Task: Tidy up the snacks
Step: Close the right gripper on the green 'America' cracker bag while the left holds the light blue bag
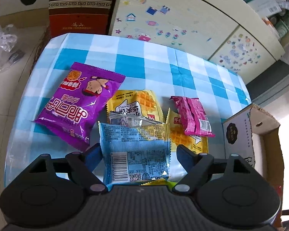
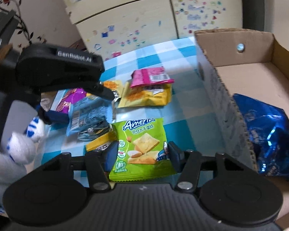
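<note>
My left gripper (image 1: pixel 138 150) is open around a light blue snack packet (image 1: pixel 135 154) that lies between its fingers; only the left finger seems to touch it. Beyond it lie a purple bag (image 1: pixel 79 104), two yellow waffle packets (image 1: pixel 136 104) and a pink packet (image 1: pixel 194 115). My right gripper (image 2: pixel 142 152) has its fingers at both sides of a green cracker packet (image 2: pixel 142 146). The left gripper (image 2: pixel 81 104) also shows in the right wrist view over the blue packet (image 2: pixel 88 115).
A cardboard box (image 2: pixel 221 88) stands at the table's right, holding a shiny blue bag (image 2: pixel 267 130); it also shows in the left wrist view (image 1: pixel 239 132). A stickered cabinet (image 1: pixel 183 23) and a brown carton (image 1: pixel 81 5) stand behind the checked tablecloth (image 1: pixel 163 65).
</note>
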A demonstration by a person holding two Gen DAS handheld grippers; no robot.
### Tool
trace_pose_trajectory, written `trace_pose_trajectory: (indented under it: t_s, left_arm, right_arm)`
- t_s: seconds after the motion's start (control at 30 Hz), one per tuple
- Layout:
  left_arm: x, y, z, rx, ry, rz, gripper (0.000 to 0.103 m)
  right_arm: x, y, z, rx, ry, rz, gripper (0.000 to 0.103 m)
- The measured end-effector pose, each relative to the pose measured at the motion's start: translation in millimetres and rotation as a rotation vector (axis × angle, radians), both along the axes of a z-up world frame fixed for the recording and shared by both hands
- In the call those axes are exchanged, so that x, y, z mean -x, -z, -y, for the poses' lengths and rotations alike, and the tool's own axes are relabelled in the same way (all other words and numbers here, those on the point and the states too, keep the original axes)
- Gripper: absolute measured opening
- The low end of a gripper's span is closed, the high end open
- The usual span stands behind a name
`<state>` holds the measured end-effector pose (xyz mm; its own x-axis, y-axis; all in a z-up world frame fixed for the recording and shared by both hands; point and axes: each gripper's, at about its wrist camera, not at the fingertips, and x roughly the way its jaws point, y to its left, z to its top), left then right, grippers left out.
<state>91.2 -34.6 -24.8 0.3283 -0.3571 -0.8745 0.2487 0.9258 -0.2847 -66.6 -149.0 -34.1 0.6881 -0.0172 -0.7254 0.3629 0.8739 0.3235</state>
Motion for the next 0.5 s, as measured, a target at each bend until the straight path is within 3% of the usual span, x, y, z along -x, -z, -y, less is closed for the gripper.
trace_pose_trajectory:
  t_s: [0.13,0.2,0.3,0.5]
  left_arm:
    - [0,8,4,-0.043,0.003,0.011,0.091]
    - [2,10,2,-0.049,-0.005,0.017,0.081]
    - [3,9,-6,-0.006,-0.028,-0.003,0.072]
    - [11,-10,-24,0.048,-0.080,0.030,0.072]
  right_arm:
    - [1,-3,2,0.002,0.000,0.006,0.056]
    - [2,-4,1,0.003,-0.003,0.008,0.056]
    - [3,-6,1,0.012,0.000,0.008,0.056]
    - [11,-18,5,0.019,0.006,0.033,0.056]
